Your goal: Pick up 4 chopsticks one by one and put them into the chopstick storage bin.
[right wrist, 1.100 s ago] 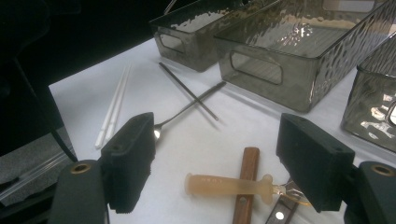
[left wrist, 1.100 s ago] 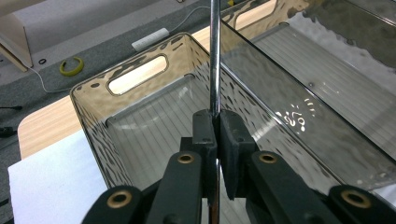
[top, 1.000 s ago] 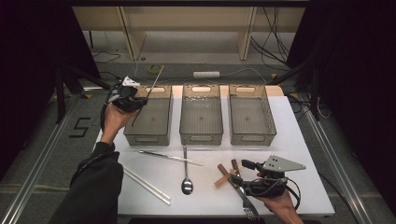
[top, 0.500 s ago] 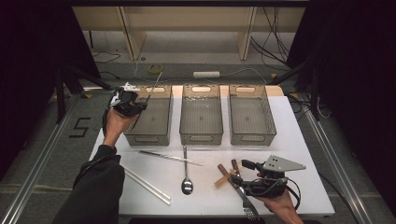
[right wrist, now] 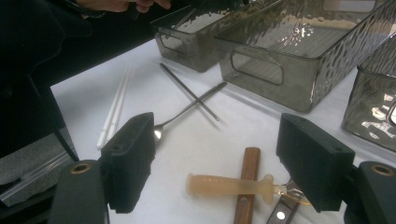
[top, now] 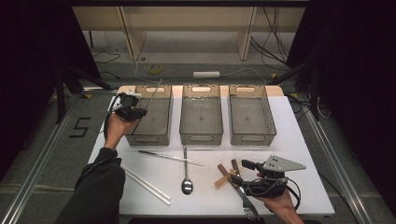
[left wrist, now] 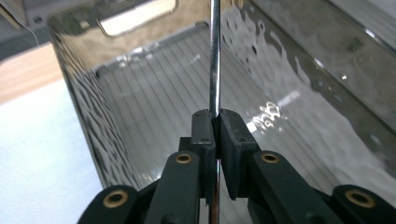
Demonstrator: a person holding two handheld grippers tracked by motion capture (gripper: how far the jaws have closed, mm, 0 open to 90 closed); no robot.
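My left gripper (top: 136,112) hovers over the near left corner of the left smoky plastic bin (top: 148,138), shut on a thin metal chopstick (top: 154,92) that slants up and away over the bin. In the left gripper view the pads (left wrist: 204,128) pinch the chopstick (left wrist: 215,56) above the ribbed bin floor (left wrist: 154,107); the jaws have just eased open a touch, with the rod still between them. My right gripper (top: 243,172) rests at the table's front right, open. Its jaws (right wrist: 215,158) frame an amber-handled utensil (right wrist: 229,183) lying across a wooden handle (right wrist: 246,186).
On the white table (top: 299,154) lie a second metal chopstick (top: 170,157), a spoon (top: 186,182), a pair of white chopsticks (top: 147,184) and a fork (top: 245,200). The middle bin (top: 201,138) and right bin (top: 252,138) stand behind them.
My left hand has sunk with the metal chopstick, bringing it lower over the left bin. The right gripper has stayed put.
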